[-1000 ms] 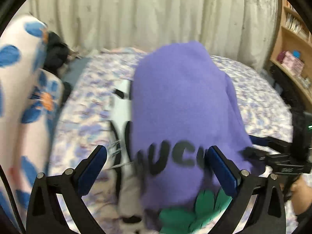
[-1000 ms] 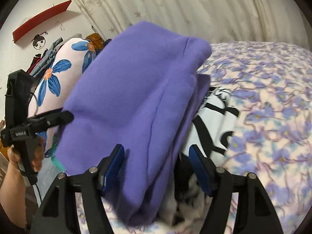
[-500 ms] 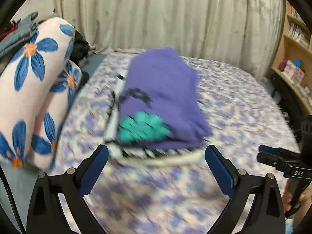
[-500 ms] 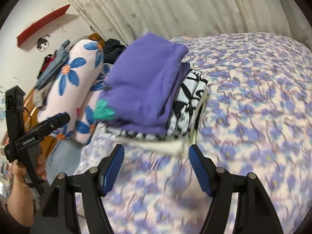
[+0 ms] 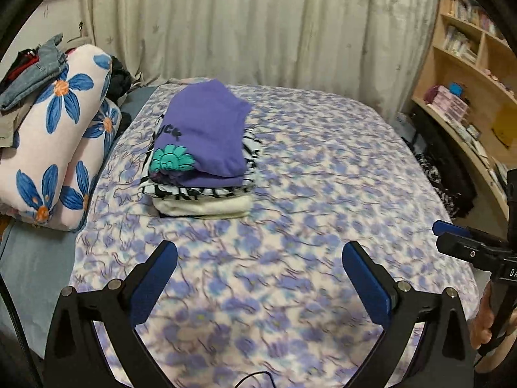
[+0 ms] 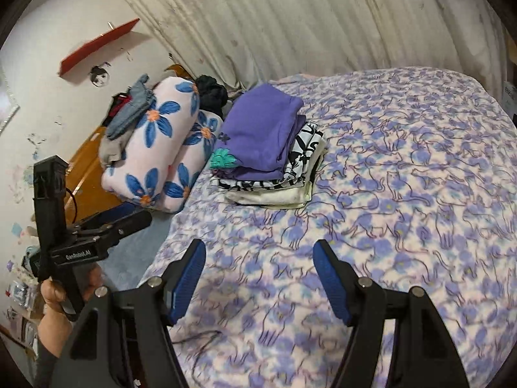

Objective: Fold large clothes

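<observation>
A folded purple sweater (image 5: 203,135) with a green flower print lies on top of a stack of folded clothes (image 5: 200,194) at the far left of the bed; it also shows in the right wrist view (image 6: 258,135). My left gripper (image 5: 258,278) is open and empty, held back over the near part of the bed. My right gripper (image 6: 260,274) is open and empty too, well short of the stack. Each gripper shows at the edge of the other's view, the right one (image 5: 452,236) and the left one (image 6: 129,216).
The bed has a purple cat-print blanket (image 5: 323,177). A rolled white quilt with blue flowers (image 5: 58,135) lies left of the stack, with loose clothes (image 5: 29,77) on it. Wooden shelves (image 5: 468,97) stand at the right. A curtain (image 5: 258,26) hangs behind.
Both grippers have let go of the purple sweater, which now lies on the stack. Both have pulled back from the stack toward the near side of the bed.
</observation>
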Demonstrator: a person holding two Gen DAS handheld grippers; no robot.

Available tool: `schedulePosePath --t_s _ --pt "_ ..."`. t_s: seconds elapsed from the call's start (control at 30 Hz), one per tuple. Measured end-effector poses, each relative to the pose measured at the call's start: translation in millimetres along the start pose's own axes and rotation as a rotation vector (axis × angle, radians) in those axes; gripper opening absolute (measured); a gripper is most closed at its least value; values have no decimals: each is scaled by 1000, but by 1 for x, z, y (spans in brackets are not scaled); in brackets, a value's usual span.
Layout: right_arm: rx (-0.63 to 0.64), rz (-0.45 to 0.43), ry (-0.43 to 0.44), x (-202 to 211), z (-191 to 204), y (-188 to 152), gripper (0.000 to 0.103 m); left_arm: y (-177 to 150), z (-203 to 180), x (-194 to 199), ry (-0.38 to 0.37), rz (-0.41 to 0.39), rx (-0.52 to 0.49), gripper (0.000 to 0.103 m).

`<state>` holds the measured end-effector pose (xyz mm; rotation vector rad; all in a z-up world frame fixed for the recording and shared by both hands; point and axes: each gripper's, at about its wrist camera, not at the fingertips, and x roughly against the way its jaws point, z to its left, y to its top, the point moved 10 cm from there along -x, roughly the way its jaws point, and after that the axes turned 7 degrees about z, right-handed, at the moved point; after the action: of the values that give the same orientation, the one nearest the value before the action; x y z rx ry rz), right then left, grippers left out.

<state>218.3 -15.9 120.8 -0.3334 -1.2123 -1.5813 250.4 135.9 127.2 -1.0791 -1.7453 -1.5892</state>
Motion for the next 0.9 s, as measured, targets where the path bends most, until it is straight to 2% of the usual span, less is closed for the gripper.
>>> schedulePosePath --t_s 0.2,0.33,0.47,0.57,0.7,0.8,0.87,0.9 --pt "12 -25 -11 51 0 -38 69 -44 -51 38 -12 -13 -33 102" --pt "42 -44 -84 61 -11 -75 69 -84 -76 41 -20 -31 -15 102" --pt "49 -74 -183 55 -27 -111 69 -121 -89 26 21 -61 -3 102" --pt "25 -82 -259 43 -45 -142 70 -153 -96 5 95 -65 -4 102" --pt "-7 -72 -341 23 -66 -178 70 -185 -105 -23 75 -39 37 102" --pt "-74 -64 -342 10 -80 -200 72 -201 -109 -40 74 -18 52 102" --pt "-101 -81 -330 5 -85 -209 83 -212 -110 -50 94 -13 50 102" --pt "-107 -92 -338 4 -87 -212 84 -215 -110 -53 100 -12 50 102"
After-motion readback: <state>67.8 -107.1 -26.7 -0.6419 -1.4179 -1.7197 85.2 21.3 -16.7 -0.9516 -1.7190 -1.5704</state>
